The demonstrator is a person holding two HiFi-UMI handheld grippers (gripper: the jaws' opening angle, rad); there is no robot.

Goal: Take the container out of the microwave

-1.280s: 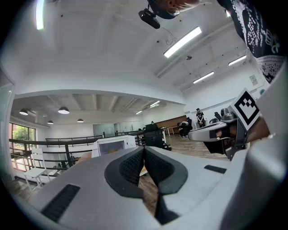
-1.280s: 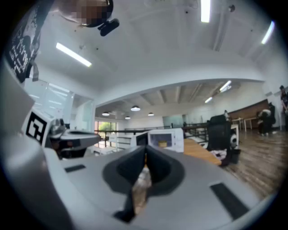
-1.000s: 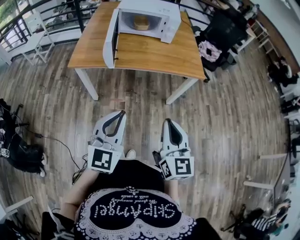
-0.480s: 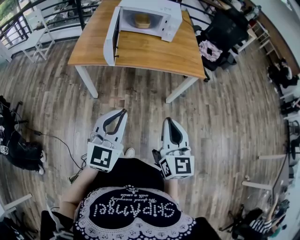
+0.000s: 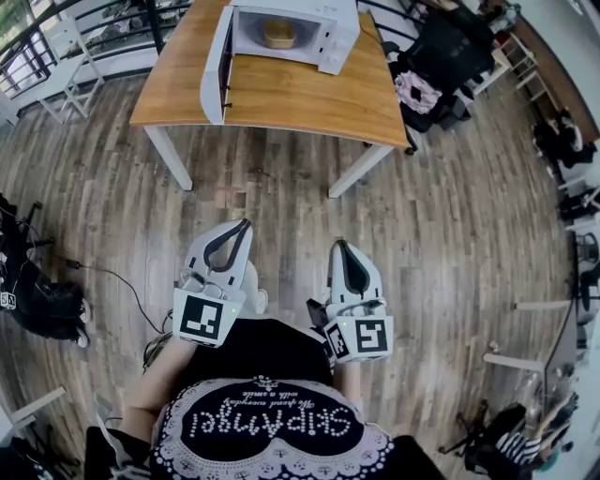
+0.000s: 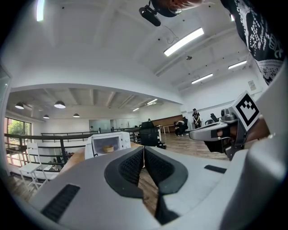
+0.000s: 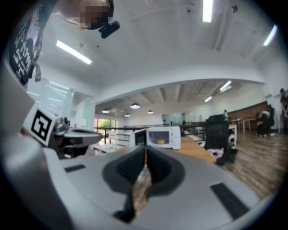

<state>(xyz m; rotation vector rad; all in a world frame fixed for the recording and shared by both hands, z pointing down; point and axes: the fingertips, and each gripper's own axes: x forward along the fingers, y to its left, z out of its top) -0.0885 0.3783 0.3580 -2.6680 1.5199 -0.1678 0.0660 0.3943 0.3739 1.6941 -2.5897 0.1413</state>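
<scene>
A white microwave [image 5: 333, 23] stands at the far end of a wooden table [image 5: 281, 98], its door [image 5: 217, 67] swung open to the left. Inside sits a tan round container [image 5: 278, 34], also seen as a small bowl-like container [image 6: 108, 148] in the left gripper view and a yellowish container [image 7: 159, 140] in the right gripper view. My left gripper [image 5: 244, 225] and right gripper [image 5: 336, 246] are held level close to my body, well short of the table. Both are shut with nothing between the pads.
The table stands on a wood-plank floor [image 5: 450, 234]. A black chair with a pink cloth [image 5: 427, 80] is at the table's right. White chairs [image 5: 70, 56] and a black railing [image 5: 37, 47] lie at the left. Bags and a cable [image 5: 56, 300] lie on the floor at my left.
The table and microwave have shifted slightly up and left in the head view. The grippers stay shut and held in the same place by my body.
</scene>
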